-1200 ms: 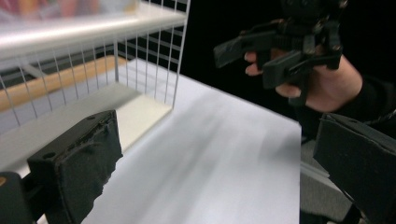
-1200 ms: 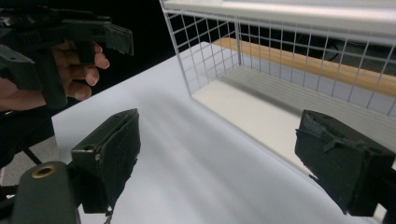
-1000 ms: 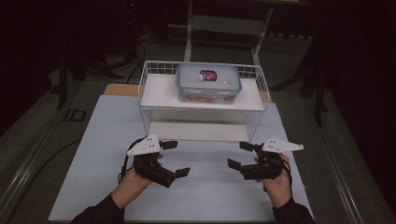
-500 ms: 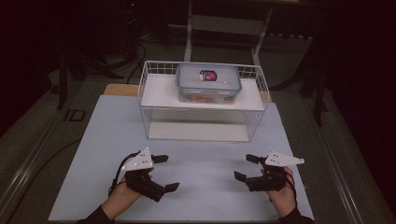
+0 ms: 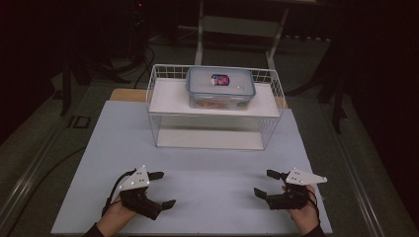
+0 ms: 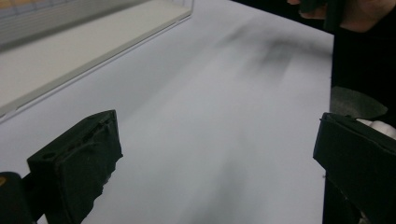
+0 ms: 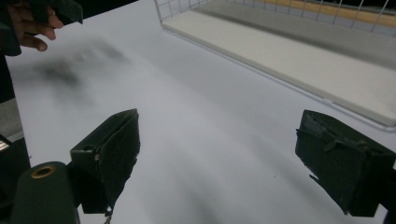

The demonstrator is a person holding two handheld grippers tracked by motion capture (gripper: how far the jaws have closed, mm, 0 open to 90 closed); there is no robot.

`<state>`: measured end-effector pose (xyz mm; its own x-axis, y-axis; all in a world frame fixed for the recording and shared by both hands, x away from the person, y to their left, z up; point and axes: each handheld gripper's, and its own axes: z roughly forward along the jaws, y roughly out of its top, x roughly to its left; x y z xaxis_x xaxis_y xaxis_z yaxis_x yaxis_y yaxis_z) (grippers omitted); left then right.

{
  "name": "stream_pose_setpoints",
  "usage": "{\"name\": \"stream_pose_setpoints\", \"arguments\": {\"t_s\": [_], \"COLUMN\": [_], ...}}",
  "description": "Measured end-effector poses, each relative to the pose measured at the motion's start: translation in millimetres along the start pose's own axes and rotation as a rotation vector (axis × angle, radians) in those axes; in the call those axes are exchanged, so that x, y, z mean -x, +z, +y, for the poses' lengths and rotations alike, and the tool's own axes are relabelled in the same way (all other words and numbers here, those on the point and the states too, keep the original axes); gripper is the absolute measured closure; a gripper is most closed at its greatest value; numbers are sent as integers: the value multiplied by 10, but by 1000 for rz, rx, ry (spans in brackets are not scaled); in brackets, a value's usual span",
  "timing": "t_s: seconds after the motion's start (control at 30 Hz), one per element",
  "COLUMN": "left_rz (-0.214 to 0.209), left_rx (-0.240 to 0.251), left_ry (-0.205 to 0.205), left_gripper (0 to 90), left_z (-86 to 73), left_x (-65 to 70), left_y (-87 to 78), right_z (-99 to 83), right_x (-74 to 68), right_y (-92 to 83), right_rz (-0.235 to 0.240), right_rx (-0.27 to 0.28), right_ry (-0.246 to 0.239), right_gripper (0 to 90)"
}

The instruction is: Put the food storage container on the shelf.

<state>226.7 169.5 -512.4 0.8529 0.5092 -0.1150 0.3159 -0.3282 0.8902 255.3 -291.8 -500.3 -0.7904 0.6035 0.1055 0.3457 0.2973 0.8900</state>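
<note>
Table: a white table top (image 5: pixel 207 182) fills the lower and middle part of the high view, with dark floor around it.
Wire basket: a white wire basket (image 5: pixel 215 111) stands at upper centre of the high view, on the far part of the table; its front corner and pale floor show at the upper left of the left gripper view (image 6: pixel 70 37) and along the upper right of the right gripper view (image 7: pixel 299 42).
Shelf: a white shelf (image 5: pixel 168 96) lies across the top of the basket.
Box: a clear plastic box with a blue-rimmed lid (image 5: pixel 220 87) sits on the shelf, centre of the basket; a small coloured label is on the lid, and something orange is faintly visible inside.
Left gripper: lower left of the high view (image 5: pixel 160 190), held in the person's left hand (image 5: pixel 116 217) low over the table near its front edge; jaws spread wide apart with nothing between them, as its own view also shows (image 6: pixel 215 163).
Right gripper: lower right of the high view (image 5: pixel 264 183), held in the right hand (image 5: pixel 304 212); jaws likewise wide apart and empty, bare table between them (image 7: pixel 215 154).
Spacing: the two grippers are well apart, each well short of the basket.
</note>
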Motion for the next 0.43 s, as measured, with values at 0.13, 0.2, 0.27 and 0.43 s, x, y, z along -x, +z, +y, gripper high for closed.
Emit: {"name": "stream_pose_setpoints", "arguments": {"t_s": [0.13,0.2,0.27,0.43], "left_rz": [12,13,-3,-9], "left_rx": [0,-5,4,8], "left_ry": [-6,-4,-15,-20], "left_gripper": [9,9,9,9], "left_z": [-42,-48,-63,-66], "left_x": [-18,-23,-32,-44], "left_y": [-27,-28,-26,-13], "right_z": [-27,-38,-46,-54], "right_x": [0,6,11,25], "right_y": [43,67,79,81], "right_rz": [12,18,16,25], "right_rx": [-25,-42,-54,-53], "right_ry": [-5,-6,-6,9], "right_gripper": [137,139,139,141]}}
